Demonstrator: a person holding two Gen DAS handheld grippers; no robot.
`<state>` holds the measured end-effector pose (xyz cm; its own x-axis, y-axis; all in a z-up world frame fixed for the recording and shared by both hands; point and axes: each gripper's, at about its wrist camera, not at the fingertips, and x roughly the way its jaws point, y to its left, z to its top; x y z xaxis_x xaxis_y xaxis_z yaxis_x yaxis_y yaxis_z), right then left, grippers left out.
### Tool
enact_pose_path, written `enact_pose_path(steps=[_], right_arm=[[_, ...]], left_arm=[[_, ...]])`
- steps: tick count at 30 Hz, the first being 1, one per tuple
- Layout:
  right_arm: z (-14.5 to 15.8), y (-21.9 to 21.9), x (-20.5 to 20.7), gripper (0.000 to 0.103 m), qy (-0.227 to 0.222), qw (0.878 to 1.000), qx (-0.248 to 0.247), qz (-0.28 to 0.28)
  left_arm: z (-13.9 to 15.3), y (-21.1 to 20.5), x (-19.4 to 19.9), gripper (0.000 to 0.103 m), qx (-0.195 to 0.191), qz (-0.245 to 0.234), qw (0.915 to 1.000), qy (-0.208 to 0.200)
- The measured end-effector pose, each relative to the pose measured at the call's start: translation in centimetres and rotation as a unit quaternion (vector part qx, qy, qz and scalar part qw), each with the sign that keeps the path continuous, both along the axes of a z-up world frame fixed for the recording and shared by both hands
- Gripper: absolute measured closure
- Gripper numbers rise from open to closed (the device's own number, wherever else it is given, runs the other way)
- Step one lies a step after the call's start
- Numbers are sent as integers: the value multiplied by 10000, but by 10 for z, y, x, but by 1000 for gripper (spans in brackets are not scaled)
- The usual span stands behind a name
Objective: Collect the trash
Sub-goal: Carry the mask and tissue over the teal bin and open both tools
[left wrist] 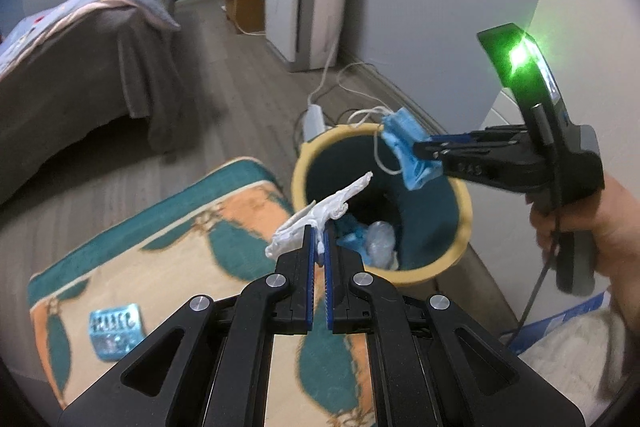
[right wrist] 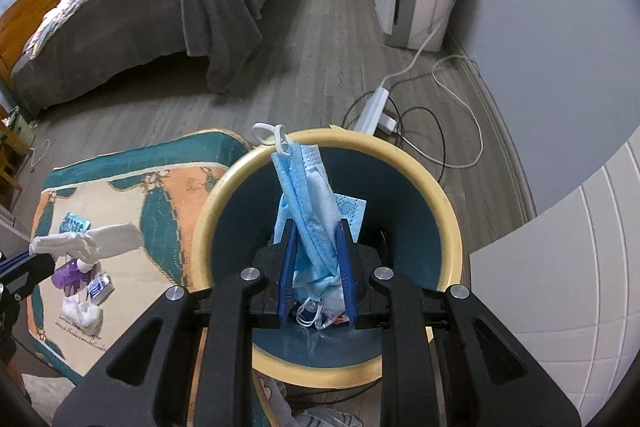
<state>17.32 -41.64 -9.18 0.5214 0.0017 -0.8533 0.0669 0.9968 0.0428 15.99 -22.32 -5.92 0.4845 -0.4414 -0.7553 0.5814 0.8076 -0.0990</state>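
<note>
The right hand-held gripper is clamped on a crumpled blue face mask, held over the mouth of the yellow-rimmed bin in the lower centre of the right wrist view. The left hand-held gripper is closed on a twisted white tissue, held near the bin's left rim, partly over the patterned rug.

The risk, as I judge it, lies at release. The mask's ear loops dangle at the far rim and could snag there, leaving it draped outside. The tissue — light and off-centre — could fall onto the rug if let go too early. More trash waits on the rug at lower left — a blister pack, a small box.
</note>
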Motion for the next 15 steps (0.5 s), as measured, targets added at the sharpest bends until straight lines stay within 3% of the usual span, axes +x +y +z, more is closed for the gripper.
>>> enact_pose_path(steps=[7,11,15], right_arm=[[-8,-14,1,83,151,9991,10,-392],[-16,-23,3,83,309,9976,21,-622],[-20,-25,2,82,352,9968,-10,-711]], left_arm=[[-13,-36,16,98,-125,-240,9993,250],[-33,-54,23,98,127,-316,9989,318],[-41,-62,29,97,130,-338,9989,311]])
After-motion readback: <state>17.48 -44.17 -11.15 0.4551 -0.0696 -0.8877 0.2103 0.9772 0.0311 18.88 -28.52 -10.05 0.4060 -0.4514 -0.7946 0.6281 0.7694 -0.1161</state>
